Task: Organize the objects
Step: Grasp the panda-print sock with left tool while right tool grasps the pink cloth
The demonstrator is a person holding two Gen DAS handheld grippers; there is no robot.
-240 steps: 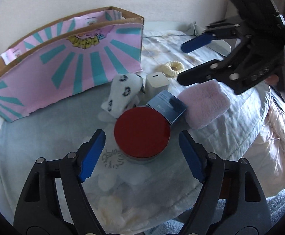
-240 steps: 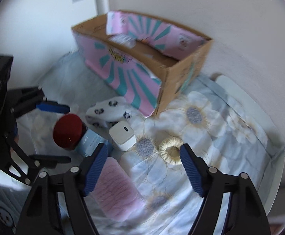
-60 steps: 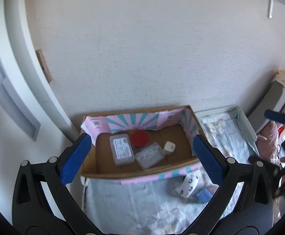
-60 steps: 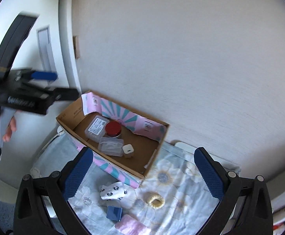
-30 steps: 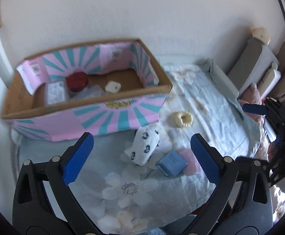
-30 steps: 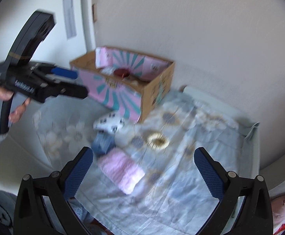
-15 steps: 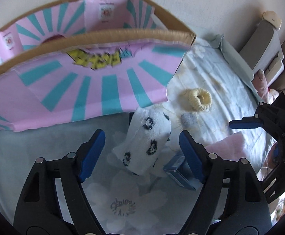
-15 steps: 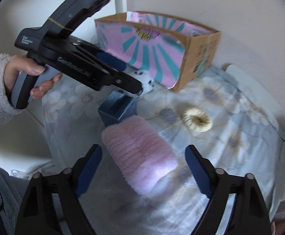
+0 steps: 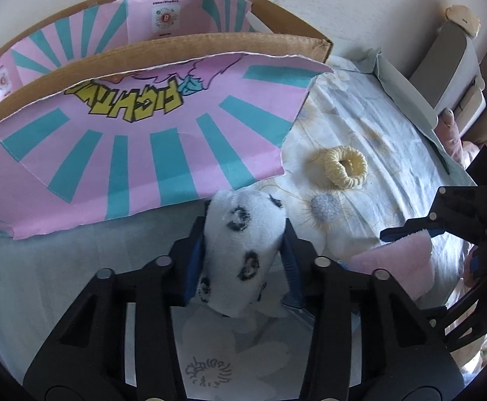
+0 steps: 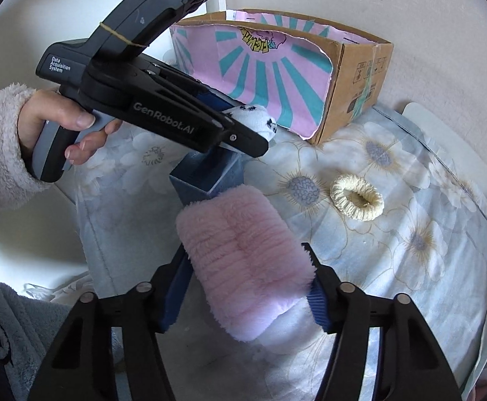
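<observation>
My left gripper (image 9: 241, 260) is shut on a white sock roll with black spots (image 9: 241, 250), just in front of the pink-and-teal cardboard box (image 9: 126, 133). It also shows in the right wrist view (image 10: 253, 140), with the sock roll (image 10: 255, 117) at its tip. My right gripper (image 10: 247, 284) is shut on a fluffy pink cloth roll (image 10: 240, 254), which shows in the left wrist view (image 9: 394, 260) too. A blue box (image 10: 206, 180) lies between the two rolls. A yellow scrunchie (image 10: 357, 200) lies apart on the floral sheet.
The cardboard box (image 10: 310, 77) stands against the wall at the back. The floral sheet (image 10: 410, 234) covers the surface. A white board edge (image 10: 451, 147) lies at the right. A grey cushion (image 9: 451, 53) stands at the far right.
Both grippers have come down and closed: the left on the spotted sock roll, the right on the pink cloth roll. Half a second ago both stood open around them.
</observation>
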